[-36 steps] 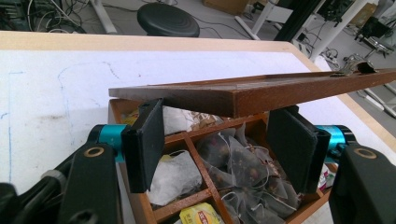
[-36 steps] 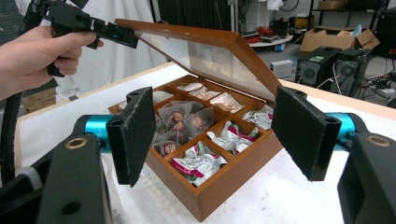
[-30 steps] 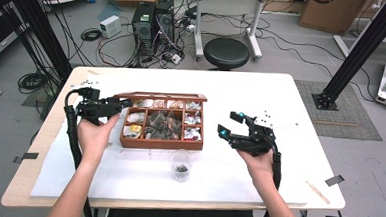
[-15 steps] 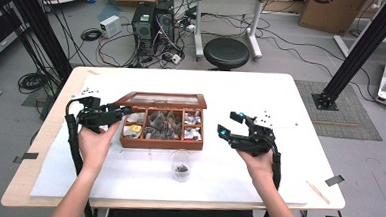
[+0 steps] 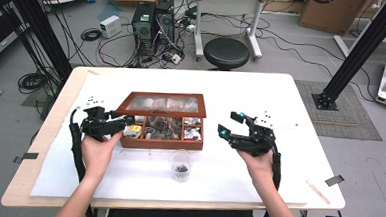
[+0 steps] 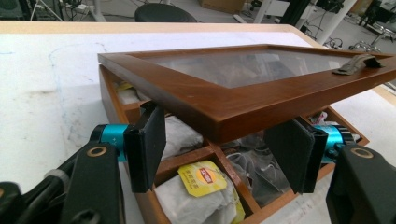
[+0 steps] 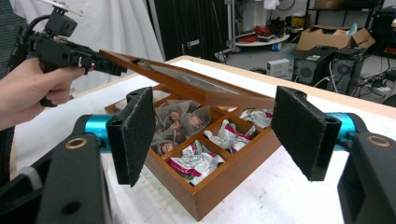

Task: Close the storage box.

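Two grippers flank the wooden tea box (image 5: 162,137) at table centre. Left gripper (image 5: 114,125), at its nine o'clock, has its spread jaws under the half-raised glass lid (image 6: 243,79); right gripper (image 5: 232,128) waits open at three o'clock, apart from it.

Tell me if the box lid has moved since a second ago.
Yes. The lid has swung down toward the box: earlier it stood steeper with its glass hard to see; now it lies lower and covers the far compartments, with the left gripper at its edge.
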